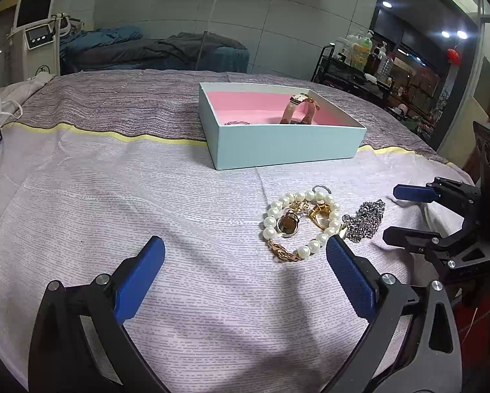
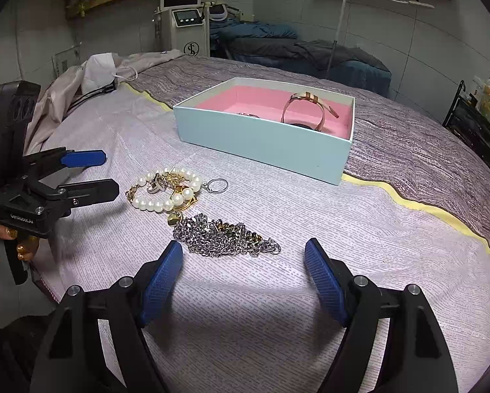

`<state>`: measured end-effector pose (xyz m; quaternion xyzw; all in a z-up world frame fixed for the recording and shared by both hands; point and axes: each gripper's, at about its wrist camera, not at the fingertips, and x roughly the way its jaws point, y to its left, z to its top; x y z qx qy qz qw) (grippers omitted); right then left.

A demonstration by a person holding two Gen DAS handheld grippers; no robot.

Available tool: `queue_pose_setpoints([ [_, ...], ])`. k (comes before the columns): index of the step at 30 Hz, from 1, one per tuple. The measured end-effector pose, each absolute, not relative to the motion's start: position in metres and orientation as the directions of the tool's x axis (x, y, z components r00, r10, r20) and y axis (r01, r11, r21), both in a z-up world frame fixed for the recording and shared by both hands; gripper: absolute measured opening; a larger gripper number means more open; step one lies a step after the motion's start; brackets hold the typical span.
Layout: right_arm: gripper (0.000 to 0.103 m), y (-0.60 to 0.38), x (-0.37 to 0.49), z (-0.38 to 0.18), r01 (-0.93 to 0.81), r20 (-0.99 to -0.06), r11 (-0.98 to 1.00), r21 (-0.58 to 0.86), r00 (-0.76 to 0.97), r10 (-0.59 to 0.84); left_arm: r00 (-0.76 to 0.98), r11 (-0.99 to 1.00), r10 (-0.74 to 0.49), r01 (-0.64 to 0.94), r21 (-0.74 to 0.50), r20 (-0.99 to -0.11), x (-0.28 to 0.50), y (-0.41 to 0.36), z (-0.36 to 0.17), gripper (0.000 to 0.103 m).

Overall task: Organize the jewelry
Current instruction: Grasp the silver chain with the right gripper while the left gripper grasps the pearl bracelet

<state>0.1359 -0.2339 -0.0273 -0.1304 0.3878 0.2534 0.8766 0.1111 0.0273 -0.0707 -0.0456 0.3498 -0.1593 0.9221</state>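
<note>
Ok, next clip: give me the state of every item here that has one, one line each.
Box: open, no lid on it.
Pink watch: inside the box, strap closed in a loop.
Pearl bracelet: on the cloth, outside the box, gold pieces tangled in it.
Silver chain: heaped on the cloth, outside the box.
Left tongs: open, empty.
Right tongs: open, empty.

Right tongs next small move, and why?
Probably ease the right tongs forward and down over the silver chain. They're open and empty, the chain lies heaped just ahead of the fingertips, and the box already holds the watch.
</note>
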Motion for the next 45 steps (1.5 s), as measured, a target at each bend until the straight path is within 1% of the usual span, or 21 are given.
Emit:
queue_pose_setpoints([
  [2, 0.074, -0.230, 0.139, -0.030, -0.554, -0.757, 0.831, -0.035, 0.558, 0.340, 0.706, 0.947, -0.317, 0.273, -0.170, -0.633, 0.109, 0.022, -0.070, 0.097],
  [8, 0.074, -0.218, 0.146, -0.036, -0.601, -0.784, 0.796, -0.070, 0.526, 0.328, 0.709, 0.945, -0.318, 0.290, -0.150, -0.630, 0.106, 0.017, -0.068, 0.097],
  [12, 0.073, -0.214, 0.152, -0.038, -0.628, -0.797, 0.775, -0.072, 0.504, 0.334, 0.701, 0.925, -0.365, 0.349, -0.152, -0.613, 0.104, 0.010, -0.062, 0.097],
  [14, 0.068, -0.213, 0.153, -0.038, -0.640, -0.799, 0.765, -0.068, 0.494, 0.342, 0.690, 0.911, -0.389, 0.388, -0.140, -0.610, 0.105, 0.003, -0.059, 0.095],
  [16, 0.066, -0.213, 0.152, -0.037, -0.650, -0.801, 0.757, -0.065, 0.487, 0.349, 0.670, 0.890, -0.413, 0.439, -0.120, -0.617, 0.105, -0.006, -0.058, 0.081],
  [17, 0.063, -0.213, 0.152, -0.037, -0.653, -0.801, 0.755, -0.064, 0.485, 0.351, 0.658, 0.880, -0.422, 0.463, -0.107, -0.623, 0.106, -0.011, -0.058, 0.078],
  [19, 0.059, -0.213, 0.151, -0.037, -0.662, -0.801, 0.746, -0.063, 0.480, 0.358, 0.643, 0.863, -0.424, 0.501, -0.068, -0.639, 0.108, -0.021, -0.061, 0.067],
  [22, 0.053, -0.212, 0.149, -0.036, -0.672, -0.800, 0.738, -0.058, 0.473, 0.369, 0.624, 0.842, -0.413, 0.539, -0.017, -0.663, 0.114, -0.034, -0.067, 0.057],
  [24, 0.051, -0.213, 0.150, -0.037, -0.673, -0.800, 0.738, -0.047, 0.468, 0.376, 0.613, 0.829, -0.416, 0.559, -0.002, -0.672, 0.117, -0.038, -0.069, 0.050],
  [27, 0.046, -0.214, 0.150, -0.036, -0.673, -0.800, 0.739, -0.035, 0.463, 0.383, 0.600, 0.808, -0.425, 0.589, 0.015, -0.678, 0.121, -0.041, -0.071, 0.045],
  [29, 0.038, -0.215, 0.149, -0.036, -0.675, -0.799, 0.737, -0.029, 0.459, 0.389, 0.587, 0.800, -0.437, 0.600, 0.004, -0.681, 0.125, -0.041, -0.071, 0.039],
  [31, 0.033, -0.216, 0.148, -0.036, -0.678, -0.797, 0.734, -0.022, 0.455, 0.397, 0.583, 0.796, -0.434, 0.606, 0.012, -0.687, 0.126, -0.042, -0.070, 0.027],
  [34, 0.029, -0.217, 0.146, -0.036, -0.674, -0.794, 0.738, -0.012, 0.455, 0.403, 0.583, 0.782, -0.423, 0.622, 0.045, -0.694, 0.121, -0.047, -0.070, 0.023],
  [36, 0.024, -0.217, 0.145, -0.035, -0.674, -0.794, 0.739, -0.005, 0.452, 0.407, 0.583, 0.781, -0.422, 0.623, 0.048, -0.694, 0.120, -0.048, -0.071, 0.022],
  [37, 0.019, -0.216, 0.145, -0.035, -0.676, -0.794, 0.737, -0.001, 0.448, 0.410, 0.581, 0.783, -0.426, 0.621, 0.039, -0.694, 0.121, -0.047, -0.071, 0.022],
  [38, 0.018, -0.216, 0.144, -0.035, -0.676, -0.794, 0.737, 0.000, 0.448, 0.411, 0.578, 0.785, -0.430, 0.619, 0.030, -0.693, 0.121, -0.046, -0.071, 0.021],
  [39, 0.017, -0.215, 0.143, -0.035, -0.673, -0.793, 0.740, -0.002, 0.452, 0.409, 0.576, 0.787, -0.434, 0.617, 0.020, -0.692, 0.121, -0.045, -0.071, 0.017],
  [45, 0.014, -0.218, 0.140, -0.035, -0.640, -0.778, 0.768, 0.025, 0.470, 0.417, 0.584, 0.813, -0.450, 0.582, -0.039, -0.676, 0.120, -0.040, -0.071, 0.010],
])
